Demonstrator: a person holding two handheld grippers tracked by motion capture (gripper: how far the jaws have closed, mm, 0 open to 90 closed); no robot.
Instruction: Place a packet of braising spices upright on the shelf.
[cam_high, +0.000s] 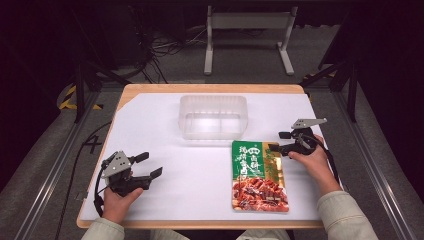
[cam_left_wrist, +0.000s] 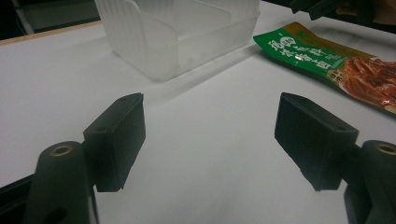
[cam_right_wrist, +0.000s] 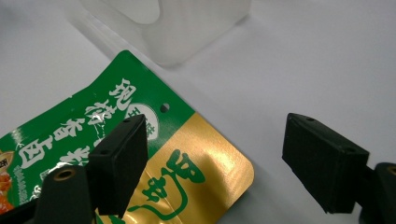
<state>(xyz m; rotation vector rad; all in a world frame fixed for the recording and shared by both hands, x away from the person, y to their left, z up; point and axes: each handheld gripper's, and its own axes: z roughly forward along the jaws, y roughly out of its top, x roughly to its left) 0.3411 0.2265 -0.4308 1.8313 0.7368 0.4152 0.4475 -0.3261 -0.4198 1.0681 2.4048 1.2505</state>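
Setup: a person at a table (cam_high: 165, 125) with a white top, holding a two-jaw gripper in each hand, forearms coming in from the near edge.

Snack packet (cam_high: 258, 175): lies flat on the near right part of the table. Its green-and-gold end points far and the end with the food photo points near. Nothing is lifting it.

Packet, closer look: the right gripper view shows the packet (cam_right_wrist: 177, 154) with its gold corner and a little hang hole in the green part. The left gripper view has the packet (cam_left_wrist: 327, 58) off to the right, flat on the white.

Right gripper (cam_high: 278, 142): sits at the far right corner of the packet, low over the table. The jaws are wide apart and clamped on nothing.

Right gripper (cam_right_wrist: 217, 140), own view: one jaw is over the green-and-gold print and the other is over bare white table, so the gold corner sits in the gap between them. I honestly can't tell if a jaw is touching the foil or just above it.

Left gripper (cam_high: 151, 164): near left of the table, well apart from the packet. The jaws are apart and hold nothing.

Left gripper (cam_left_wrist: 210, 112), own view: just plain white table between the two black jaws.

Clear container (cam_high: 186, 120): a frosted plastic tub at the far middle of the table, open side up. It stands just beyond the packet's far left corner and looks a bit apart from it.

Container elsewhere: the container (cam_left_wrist: 187, 42) is at the far end of the left gripper view, and the container (cam_right_wrist: 187, 28) is also far in the right gripper view.
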